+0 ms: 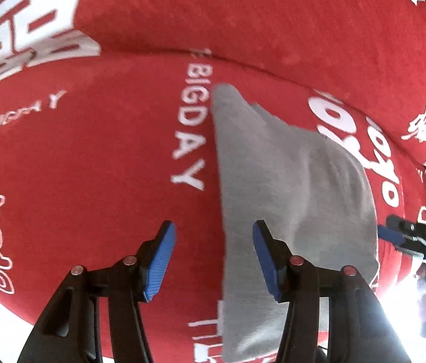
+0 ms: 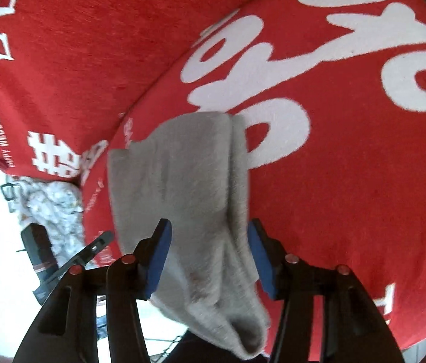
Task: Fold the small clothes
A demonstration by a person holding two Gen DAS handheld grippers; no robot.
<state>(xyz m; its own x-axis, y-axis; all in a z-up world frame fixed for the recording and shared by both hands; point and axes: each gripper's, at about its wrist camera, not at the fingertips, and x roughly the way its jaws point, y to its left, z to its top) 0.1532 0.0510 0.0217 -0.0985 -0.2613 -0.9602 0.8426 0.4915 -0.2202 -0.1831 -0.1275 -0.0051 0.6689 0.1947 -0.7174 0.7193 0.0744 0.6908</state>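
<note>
A small grey garment [image 1: 291,199] lies on a red cover with white lettering [image 1: 107,157]. In the left wrist view my left gripper [image 1: 214,260] is open, its blue pads apart, over the garment's left edge; the right pad sits above the grey cloth. In the right wrist view the garment [image 2: 188,187] is bunched with folds and hangs over the near edge. My right gripper [image 2: 209,257] is open with the grey cloth between its blue pads. The right gripper also shows at the right edge of the left wrist view [image 1: 406,236].
The red cover [image 2: 349,181] spreads over a rounded cushion-like surface with a raised back. A pale patterned cloth [image 2: 52,208] and a dark object [image 2: 39,251] lie low at the left in the right wrist view. Bright floor shows beyond the cover's edge.
</note>
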